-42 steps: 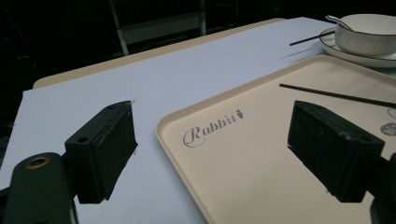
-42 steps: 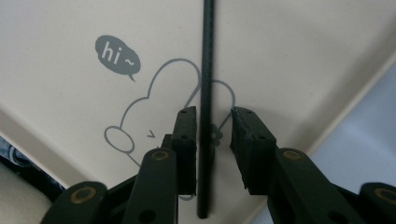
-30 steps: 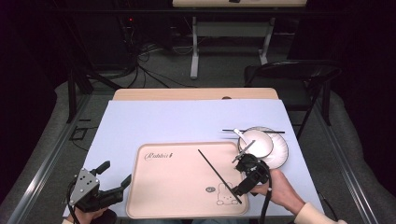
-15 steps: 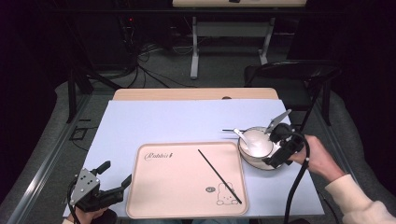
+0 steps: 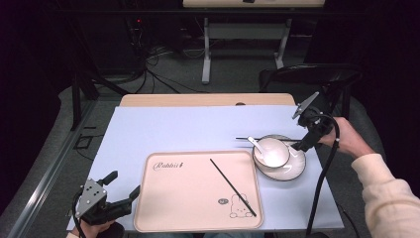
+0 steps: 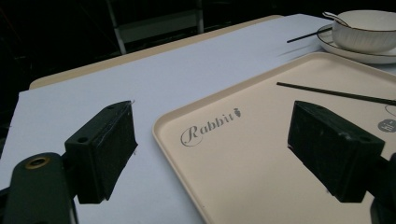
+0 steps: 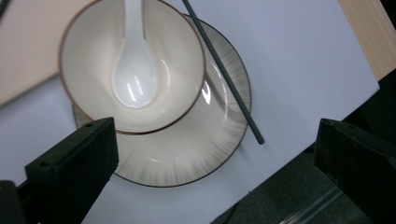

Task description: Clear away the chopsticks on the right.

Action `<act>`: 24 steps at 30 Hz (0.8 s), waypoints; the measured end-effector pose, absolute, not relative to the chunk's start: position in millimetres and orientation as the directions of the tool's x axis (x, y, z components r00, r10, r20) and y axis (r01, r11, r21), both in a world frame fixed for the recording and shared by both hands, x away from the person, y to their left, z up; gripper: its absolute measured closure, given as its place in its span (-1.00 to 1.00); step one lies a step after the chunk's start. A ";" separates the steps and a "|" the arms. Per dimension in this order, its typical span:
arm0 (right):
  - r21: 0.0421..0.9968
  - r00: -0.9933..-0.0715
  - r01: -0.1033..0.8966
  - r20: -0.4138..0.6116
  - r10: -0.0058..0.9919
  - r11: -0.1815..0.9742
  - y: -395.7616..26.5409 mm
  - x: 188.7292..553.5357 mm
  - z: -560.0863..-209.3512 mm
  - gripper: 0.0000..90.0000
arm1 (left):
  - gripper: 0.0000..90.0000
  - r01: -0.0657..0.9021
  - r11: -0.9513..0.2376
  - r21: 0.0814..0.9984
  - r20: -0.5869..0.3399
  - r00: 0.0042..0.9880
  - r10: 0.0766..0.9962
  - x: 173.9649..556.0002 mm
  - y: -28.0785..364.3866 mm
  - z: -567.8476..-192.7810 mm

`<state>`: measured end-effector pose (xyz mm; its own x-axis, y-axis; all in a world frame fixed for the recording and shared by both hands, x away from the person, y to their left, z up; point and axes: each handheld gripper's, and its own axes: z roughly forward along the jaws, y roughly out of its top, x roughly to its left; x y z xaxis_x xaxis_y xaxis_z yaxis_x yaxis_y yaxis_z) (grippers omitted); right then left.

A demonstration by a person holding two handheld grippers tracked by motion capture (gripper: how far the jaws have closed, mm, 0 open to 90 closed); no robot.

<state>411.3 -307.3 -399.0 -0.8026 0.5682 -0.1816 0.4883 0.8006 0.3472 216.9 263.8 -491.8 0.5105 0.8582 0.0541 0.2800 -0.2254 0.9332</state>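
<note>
A beige tray [image 5: 188, 198] printed "Rabbit" lies near the table's front edge, with one black chopstick [image 5: 233, 187] diagonal on it. Right of it a white bowl [image 5: 272, 152] holding a white spoon [image 5: 253, 143] stands on a grey-rimmed plate [image 5: 292, 171]. A second chopstick [image 5: 247, 138] rests across the plate's far rim. My right gripper [image 5: 302, 143] hovers over the plate's right side. Its jaws have just been opening and now stand wide, with nothing between them. From that gripper [image 7: 212, 163] I look down on bowl [image 7: 93, 60], spoon [image 7: 135, 74] and chopstick [image 7: 224, 77]. My left gripper [image 5: 124, 182] is open at the tray's [image 6: 261, 154] front left corner.
A pale blue sheet [image 5: 173, 134] covers the table, and a wooden edge [image 5: 198, 100] shows at the far side. A dark chair [image 5: 307, 74] stands behind the right corner. The right gripper's cable [image 5: 322, 183] hangs past the table's right edge.
My right gripper has left the near end of the tray's chopstick, risen and swung right to the plate's right side. The chopstick stays on the tray. The left gripper has not moved.
</note>
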 end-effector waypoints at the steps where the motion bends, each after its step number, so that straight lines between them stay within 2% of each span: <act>1: 0.338 -0.803 0.490 -0.184 0.567 0.803 -308.0 414.9 -399.9 -1.00 | -0.67 0.280 -0.227 0.933 0.055 0.511 0.858 217.0 263.6 -491.8; 8: 0.281 -0.862 0.423 -0.170 0.478 0.861 -307.8 447.9 -413.8 -1.00 | -0.67 0.285 -0.233 0.930 0.057 0.514 0.856 217.6 263.7 -491.7; 18: 0.211 -0.878 0.400 -0.191 0.439 0.892 -300.4 475.0 -436.9 -1.00 | -0.67 0.284 -0.236 0.929 0.060 0.514 0.856 217.5 263.5 -491.8; 19: 0.202 -0.872 0.409 -0.202 0.447 0.890 -300.2 478.3 -442.2 -0.91 | -0.67 0.285 -0.237 0.929 0.060 0.515 0.855 217.6 263.7 -491.8; 20: 0.202 -0.872 0.409 -0.202 0.447 0.890 -300.2 478.3 -442.2 -0.91 | -0.67 0.285 -0.236 0.929 0.059 0.515 0.855 217.6 263.9 -491.8; 21: 0.209 -0.871 0.404 -0.211 0.444 0.891 -300.3 482.1 -445.8 -0.72 | -0.67 0.283 -0.234 0.930 0.059 0.513 0.856 217.7 263.8 -492.0; 22: 0.209 -0.871 0.404 -0.211 0.444 0.891 -300.3 482.1 -445.8 -0.72 | -0.67 0.283 -0.234 0.930 0.059 0.513 0.856 217.7 263.8 -492.0; 23: 0.199 -0.867 0.408 -0.223 0.446 0.891 -298.8 483.9 -450.3 -0.56 | -0.67 0.285 -0.233 0.930 0.057 0.514 0.856 217.6 263.8 -491.9; 24: 0.199 -0.867 0.408 -0.223 0.446 0.891 -298.8 483.9 -450.3 -0.56 | -0.67 0.285 -0.233 0.930 0.057 0.514 0.856 217.6 263.8 -491.9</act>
